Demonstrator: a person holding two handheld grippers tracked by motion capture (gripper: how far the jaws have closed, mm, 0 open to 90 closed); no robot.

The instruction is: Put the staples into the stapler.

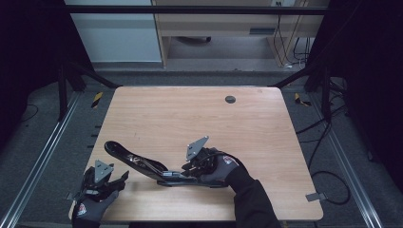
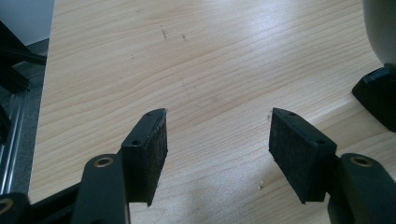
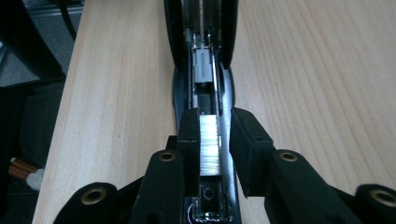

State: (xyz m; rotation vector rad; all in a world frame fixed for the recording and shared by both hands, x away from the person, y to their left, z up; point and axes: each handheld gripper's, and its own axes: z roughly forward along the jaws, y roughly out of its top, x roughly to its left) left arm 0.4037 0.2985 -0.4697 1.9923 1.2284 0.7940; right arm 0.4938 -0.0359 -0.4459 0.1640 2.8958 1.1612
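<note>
A black stapler (image 1: pixel 142 164) lies swung open on the wooden table (image 1: pixel 190 109), its lid raised toward the left. My right gripper (image 1: pixel 186 170) is at its base end. In the right gripper view, the jaws (image 3: pixel 217 126) flank the open magazine (image 3: pixel 204 70), where a shiny strip of staples (image 3: pixel 209 144) lies in the channel. The left pad sits against the strip's side and the right pad stands just beside the rail, so the jaws are open. My left gripper (image 1: pixel 121 182) rests near the table's front left corner, open over bare wood (image 2: pixel 217 140).
A dark round grommet (image 1: pixel 230 99) sits in the tabletop at the back. A black part (image 2: pixel 378 95) shows at the right edge of the left gripper view. Metal frame rails and cables run along both sides of the table.
</note>
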